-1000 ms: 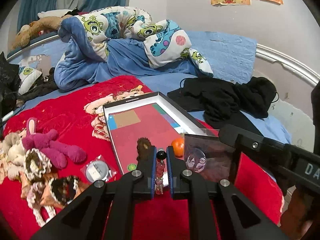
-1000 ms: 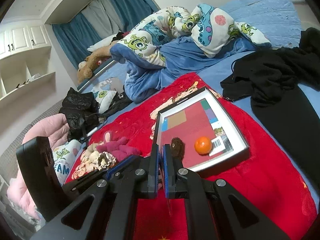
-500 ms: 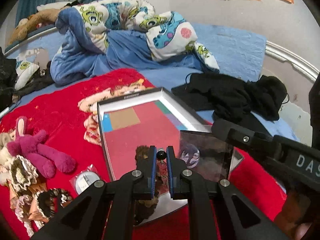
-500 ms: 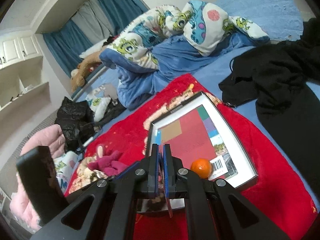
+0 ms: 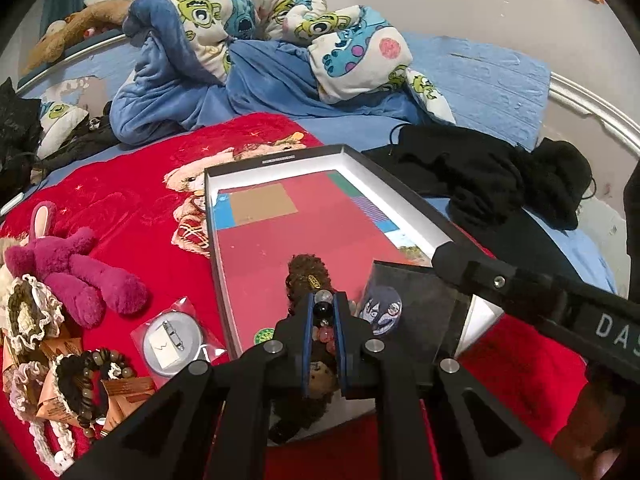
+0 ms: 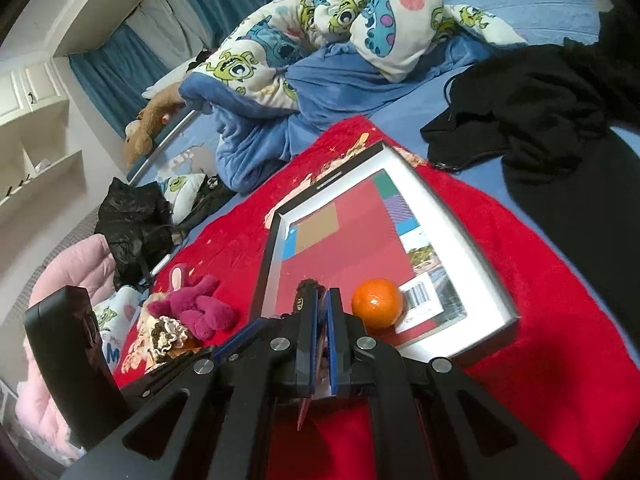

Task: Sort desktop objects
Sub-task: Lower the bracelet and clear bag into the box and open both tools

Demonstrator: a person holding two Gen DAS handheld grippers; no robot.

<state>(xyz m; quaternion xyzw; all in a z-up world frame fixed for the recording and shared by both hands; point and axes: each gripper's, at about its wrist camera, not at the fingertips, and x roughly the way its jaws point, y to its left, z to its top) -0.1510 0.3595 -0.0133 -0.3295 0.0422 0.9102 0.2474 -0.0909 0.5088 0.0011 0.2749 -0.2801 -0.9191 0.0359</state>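
A shallow box lid (image 5: 280, 160) with a red inside lies on the red blanket; it also shows in the right wrist view (image 6: 448, 216). My left gripper (image 5: 323, 304) is shut on a string of beads (image 5: 322, 310) and holds it over the lid's near end, above a brown furry toy (image 5: 306, 276). My right gripper (image 6: 320, 300) is shut on a flat clear-sleeved card with a round badge picture (image 5: 408, 312), held over the lid's near right corner. An orange (image 6: 377, 302) sits in the lid beside the brown toy (image 6: 306, 286).
On the blanket left of the lid lie a magenta plush (image 5: 68, 272), a bagged round badge (image 5: 172, 340), a dark bead bracelet (image 5: 88, 384) and lace-trimmed items (image 5: 28, 312). Black clothes (image 5: 492, 176) lie right of the lid. A bunched quilt (image 5: 256, 40) lies behind.
Both grippers have moved forward over the lid's near end with their loads. The card now hides the orange in the left wrist view.
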